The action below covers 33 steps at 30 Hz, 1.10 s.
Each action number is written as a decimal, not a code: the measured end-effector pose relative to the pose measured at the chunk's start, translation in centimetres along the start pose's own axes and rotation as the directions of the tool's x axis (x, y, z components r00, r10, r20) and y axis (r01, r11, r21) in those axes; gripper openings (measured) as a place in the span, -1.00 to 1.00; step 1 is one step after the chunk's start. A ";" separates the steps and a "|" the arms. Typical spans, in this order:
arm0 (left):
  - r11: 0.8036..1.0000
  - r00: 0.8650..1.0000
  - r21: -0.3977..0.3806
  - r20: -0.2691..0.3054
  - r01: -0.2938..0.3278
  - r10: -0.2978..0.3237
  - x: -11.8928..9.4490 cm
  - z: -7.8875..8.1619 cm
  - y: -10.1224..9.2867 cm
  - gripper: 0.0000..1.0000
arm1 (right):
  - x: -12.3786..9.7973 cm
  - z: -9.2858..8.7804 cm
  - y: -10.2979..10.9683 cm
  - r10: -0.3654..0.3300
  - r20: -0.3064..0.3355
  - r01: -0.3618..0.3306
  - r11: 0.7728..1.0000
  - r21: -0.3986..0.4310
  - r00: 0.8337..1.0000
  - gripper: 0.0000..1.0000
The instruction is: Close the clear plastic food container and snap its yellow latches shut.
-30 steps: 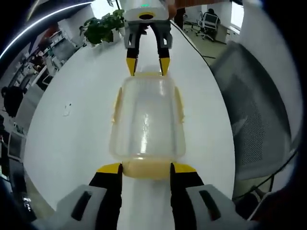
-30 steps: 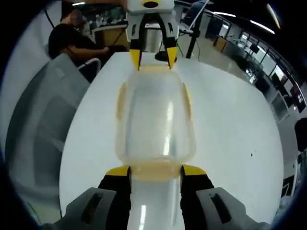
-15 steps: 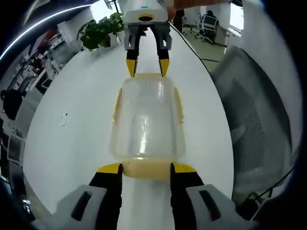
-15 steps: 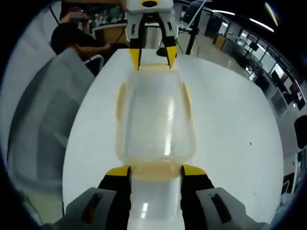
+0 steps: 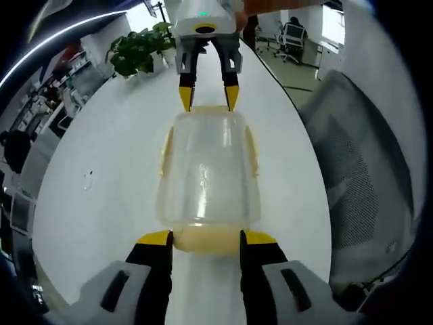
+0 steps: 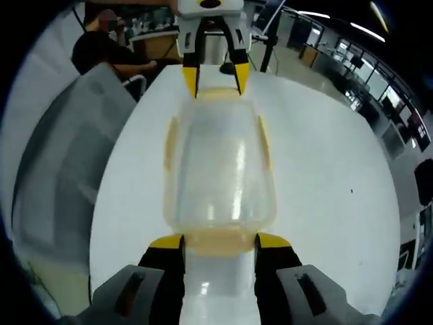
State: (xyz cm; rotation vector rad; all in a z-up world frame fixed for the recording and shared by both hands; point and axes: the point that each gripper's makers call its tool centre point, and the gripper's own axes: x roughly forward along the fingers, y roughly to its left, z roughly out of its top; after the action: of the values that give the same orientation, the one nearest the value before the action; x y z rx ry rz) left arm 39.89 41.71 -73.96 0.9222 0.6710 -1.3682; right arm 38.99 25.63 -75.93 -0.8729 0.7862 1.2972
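Container [image 5: 206, 169] first: we see a clear plastic box with its lid on, lying on the white table [image 5: 101, 156] lengthwise between the two claws. Yellow latches run along its long sides; one of them [image 5: 164, 149] lies flat against the wall in the left gripper view, and a matching one [image 6: 262, 142] does so in the right gripper view.

We look along the left gripper [image 5: 206, 237] and find its black, yellow-tipped jaws spread apart, one on each side of the near yellow end latch [image 5: 206, 240]. The tips sit right beside that latch; whether they press on it we cannot tell. At the far end of the box, the right gripper [image 5: 208, 95] points back at us, its jaws likewise apart and its tips at the far end latch.

From the right gripper view we see the same arrangement mirrored: that claw [image 6: 220, 242] spread wide astride its near end latch [image 6: 220, 240], with the other claw [image 6: 215, 80] open at the far end of the box [image 6: 220, 169].

Beyond the table edge we note a grey mesh chair [image 5: 358, 169], a potted plant [image 5: 139, 51] and a seated person [image 6: 111, 54] in dark clothes.
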 end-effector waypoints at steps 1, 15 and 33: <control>1.000 1.000 -0.001 0.002 0.000 0.000 0.1 0.2 0.0 -0.24 | 0.0 -0.2 0.0 0.000 -0.002 0.000 1.000 0.000 1.000 -0.23; 1.000 1.000 0.002 0.009 0.008 -0.008 1.6 1.7 0.1 -0.24 | -0.7 -2.3 -0.1 0.004 -0.012 -0.004 1.000 0.008 1.000 -0.23; 1.000 1.000 0.004 0.022 0.014 -0.014 3.4 4.0 0.2 -0.24 | -1.9 -4.9 -0.2 0.006 -0.028 -0.005 1.000 0.016 1.000 -0.23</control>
State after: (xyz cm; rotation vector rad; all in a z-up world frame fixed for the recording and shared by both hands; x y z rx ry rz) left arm 40.06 36.56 -74.81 0.9060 0.6591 -1.3908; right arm 38.99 20.46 -76.54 -0.8783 0.8202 1.2844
